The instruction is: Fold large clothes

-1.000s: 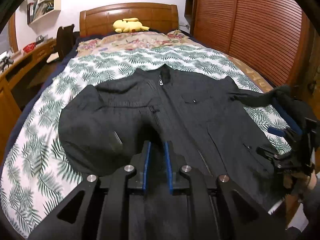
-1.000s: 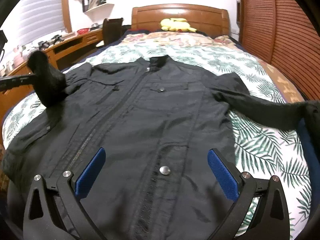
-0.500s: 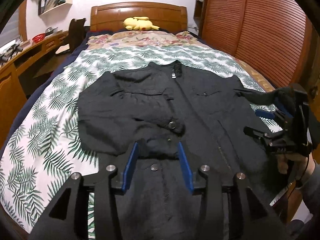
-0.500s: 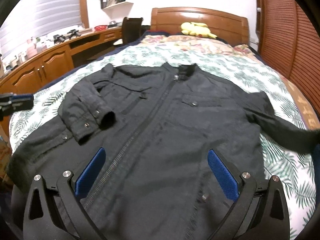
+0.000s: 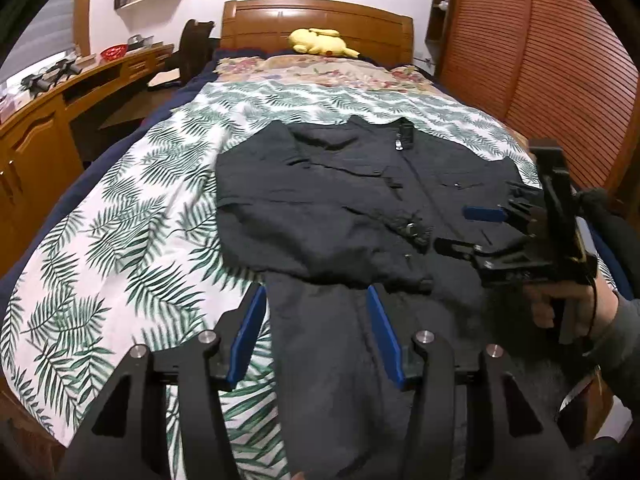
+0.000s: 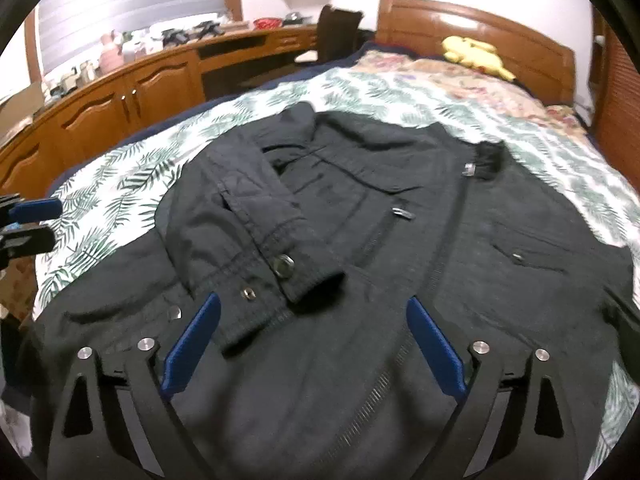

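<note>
A black zip jacket (image 5: 340,208) lies face up on the bed, collar toward the headboard; it also shows in the right wrist view (image 6: 460,260). Its left sleeve (image 6: 260,232) is folded across the chest, with the cuff and snap near the zipper. My left gripper (image 5: 316,332) is open and empty above the jacket's lower left hem. My right gripper (image 6: 312,344) is open and empty, just above the folded cuff. It appears in the left wrist view (image 5: 472,230) over the jacket's right side. The left gripper shows at the left edge of the right wrist view (image 6: 28,224).
The bed has a palm-leaf cover (image 5: 132,240), a wooden headboard (image 5: 316,20) and a yellow plush toy (image 5: 316,42). A wooden desk with cabinets (image 6: 120,96) runs along the left. Slatted wooden wardrobe doors (image 5: 560,68) stand on the right.
My left gripper released the left sleeve, opened wide and drew back toward the hem. The sleeve now rests folded on the chest. My right gripper moved left over the jacket toward the cuff.
</note>
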The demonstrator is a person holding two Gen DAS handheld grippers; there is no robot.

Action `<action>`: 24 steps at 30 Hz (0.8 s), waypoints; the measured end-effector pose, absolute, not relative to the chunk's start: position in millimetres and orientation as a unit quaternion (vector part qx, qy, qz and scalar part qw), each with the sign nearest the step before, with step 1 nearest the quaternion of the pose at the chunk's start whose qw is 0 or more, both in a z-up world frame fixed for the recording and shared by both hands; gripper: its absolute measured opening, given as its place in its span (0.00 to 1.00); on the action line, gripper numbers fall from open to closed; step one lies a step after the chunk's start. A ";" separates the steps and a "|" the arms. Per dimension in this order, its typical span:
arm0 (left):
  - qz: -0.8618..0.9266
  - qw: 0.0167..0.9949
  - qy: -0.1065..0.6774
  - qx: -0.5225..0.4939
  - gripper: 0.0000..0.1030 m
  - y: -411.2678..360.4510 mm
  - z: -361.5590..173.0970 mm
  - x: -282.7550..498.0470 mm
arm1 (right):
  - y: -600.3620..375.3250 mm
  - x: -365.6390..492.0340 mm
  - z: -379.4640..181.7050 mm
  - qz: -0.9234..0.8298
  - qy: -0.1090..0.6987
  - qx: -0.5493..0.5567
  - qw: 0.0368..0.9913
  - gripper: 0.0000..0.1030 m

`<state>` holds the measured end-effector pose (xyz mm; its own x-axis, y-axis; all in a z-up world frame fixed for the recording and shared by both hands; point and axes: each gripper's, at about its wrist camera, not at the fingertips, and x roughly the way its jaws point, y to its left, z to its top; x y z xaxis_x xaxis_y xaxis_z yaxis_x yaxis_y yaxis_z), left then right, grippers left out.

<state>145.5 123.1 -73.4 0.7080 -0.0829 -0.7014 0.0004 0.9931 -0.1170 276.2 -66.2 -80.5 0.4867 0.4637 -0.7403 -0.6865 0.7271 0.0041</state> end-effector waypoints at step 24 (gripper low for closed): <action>-0.011 0.921 0.384 -0.068 0.51 136.4 -82.1 135.0 | -62.1 283.1 -76.2 0.399 0.389 -0.109 0.823 0.07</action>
<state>135.0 136.4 -82.1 0.7051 -0.0723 -0.7054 -0.0325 0.9905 -0.1339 283.1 -62.1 -76.2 0.3790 0.5726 -0.7270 -0.7416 0.6578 0.1314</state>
